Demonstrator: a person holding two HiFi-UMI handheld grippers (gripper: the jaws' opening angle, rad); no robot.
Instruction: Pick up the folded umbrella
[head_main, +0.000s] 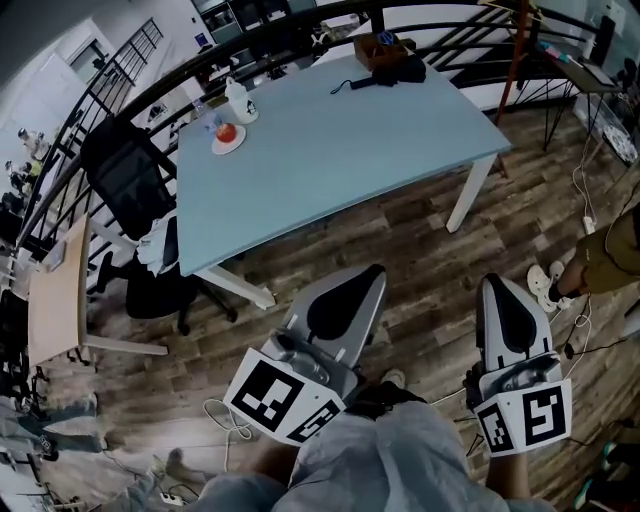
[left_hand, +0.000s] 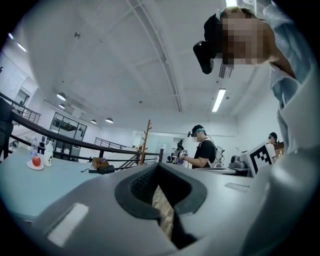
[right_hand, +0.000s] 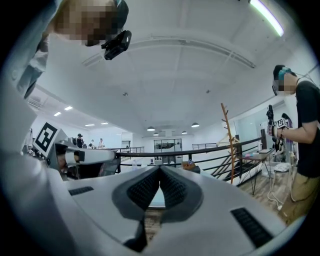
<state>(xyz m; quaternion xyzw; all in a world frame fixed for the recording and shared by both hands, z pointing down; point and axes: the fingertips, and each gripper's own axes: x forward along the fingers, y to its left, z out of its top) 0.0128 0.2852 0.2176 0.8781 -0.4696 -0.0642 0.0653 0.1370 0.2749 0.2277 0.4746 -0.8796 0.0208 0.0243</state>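
A pale blue table (head_main: 340, 150) stands on wood-plank floor (head_main: 430, 250) beside a black office chair (head_main: 135, 190) and black railing (head_main: 150, 90).

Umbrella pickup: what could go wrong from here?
The folded umbrella lies at the far corner of the table beside a brown box: a long reach could knock either. Left claw and right claw are shut; they must open first. White cable on the floor could snag a foot.

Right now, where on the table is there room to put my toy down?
The whole middle and near side of the table is bare, from the plate and bottle at the far left corner across to the umbrella and box at the far right corner. Only those two corners are crowded.
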